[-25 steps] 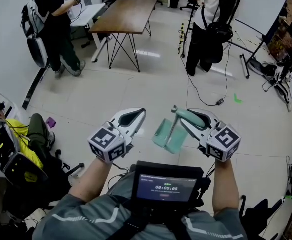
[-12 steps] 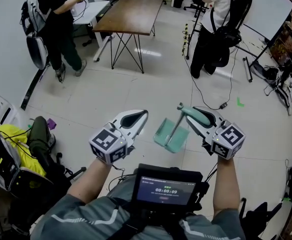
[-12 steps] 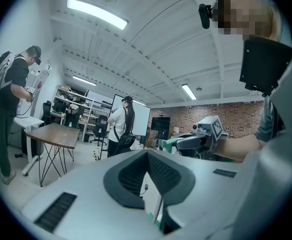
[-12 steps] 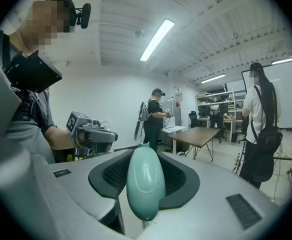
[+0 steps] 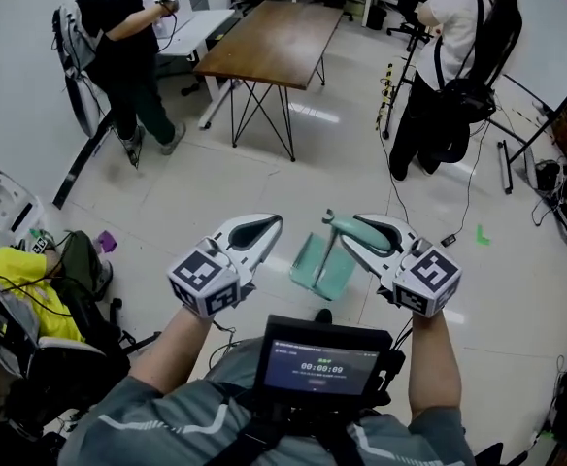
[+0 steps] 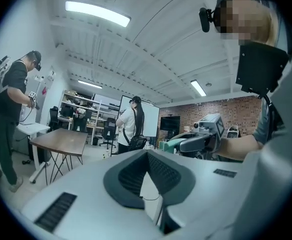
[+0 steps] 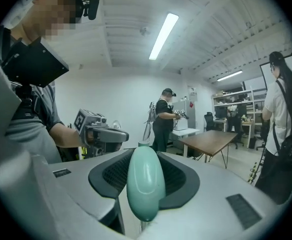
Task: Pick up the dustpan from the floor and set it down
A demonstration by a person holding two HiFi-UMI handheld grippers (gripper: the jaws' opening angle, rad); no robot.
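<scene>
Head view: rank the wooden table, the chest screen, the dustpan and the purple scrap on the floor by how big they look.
1-2. wooden table and chest screen: about alike. The screen is far nearer the camera, so I won't rank them.
3. dustpan
4. purple scrap

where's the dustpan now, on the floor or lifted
Lifted: the right gripper is shut on the dustpan by its handle, pan hanging clear of the floor.

Mint-green plastic dustpan [image 5: 322,265], long handle ending in a rounded grip [image 7: 146,184], grip clamped between the right gripper's [image 5: 347,229] jaws, pan hanging tilted below, clear of the pale floor [image 5: 264,187].
</scene>
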